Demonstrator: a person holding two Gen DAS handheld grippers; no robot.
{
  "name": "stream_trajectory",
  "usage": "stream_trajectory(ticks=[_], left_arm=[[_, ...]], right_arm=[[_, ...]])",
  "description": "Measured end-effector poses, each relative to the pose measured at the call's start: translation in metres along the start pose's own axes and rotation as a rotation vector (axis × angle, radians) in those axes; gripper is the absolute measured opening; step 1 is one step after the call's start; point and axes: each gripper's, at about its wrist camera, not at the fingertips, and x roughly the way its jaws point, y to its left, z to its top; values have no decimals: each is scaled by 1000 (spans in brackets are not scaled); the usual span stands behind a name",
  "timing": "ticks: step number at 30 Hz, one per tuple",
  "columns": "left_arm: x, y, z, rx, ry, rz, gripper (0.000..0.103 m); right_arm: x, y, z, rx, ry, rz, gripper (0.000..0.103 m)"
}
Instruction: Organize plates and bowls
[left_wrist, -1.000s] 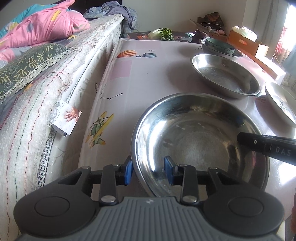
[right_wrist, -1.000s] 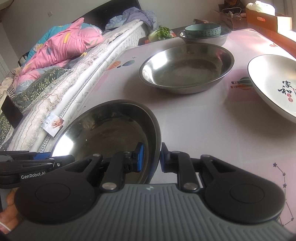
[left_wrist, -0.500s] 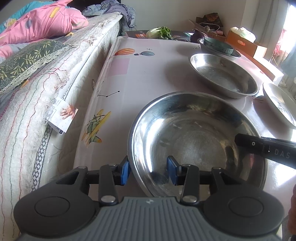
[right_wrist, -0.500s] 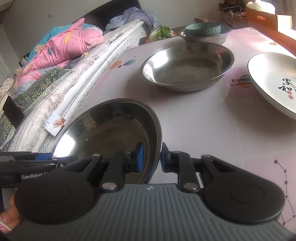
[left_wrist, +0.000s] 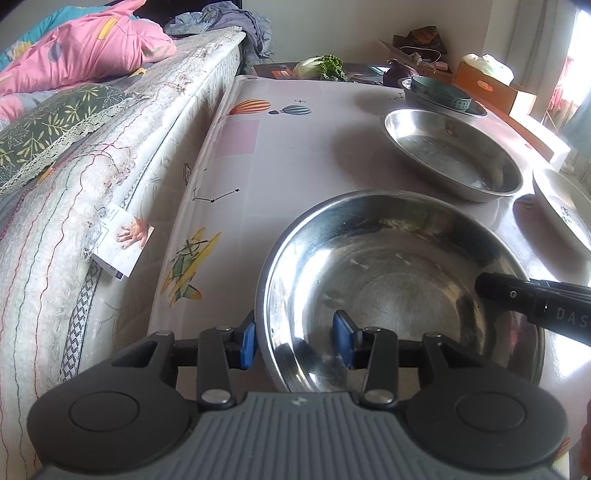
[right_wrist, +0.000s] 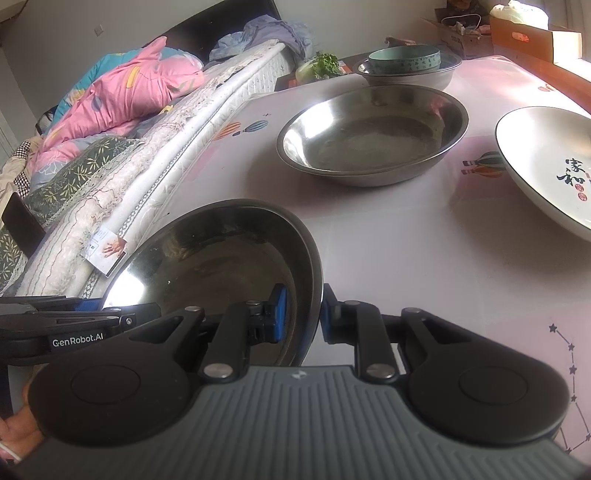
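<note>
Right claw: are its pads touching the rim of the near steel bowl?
Touching. In the right wrist view the right claw has one blue pad inside and one outside the near steel bowl, clamped on its rim with no visible gap.

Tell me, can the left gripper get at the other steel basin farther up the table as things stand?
Probably yes. The left gripper stands open astride the near steel basin's rim, not clamping it, and bare tablecloth lies between it and the far steel basin. It would first have to lift clear of that rim.

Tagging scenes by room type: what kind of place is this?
Probably a bedroom doubling as a dining spot: a bed with a pink quilt sits right against a table with steel bowls and a plate.
</note>
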Motion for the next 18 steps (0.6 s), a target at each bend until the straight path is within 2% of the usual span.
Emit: stream_trajectory(ticks=[18], left_arm=[[-4,1,-3,2,-4,4,43]], right_arm=[[-1,4,-1,-8,6,2,19]])
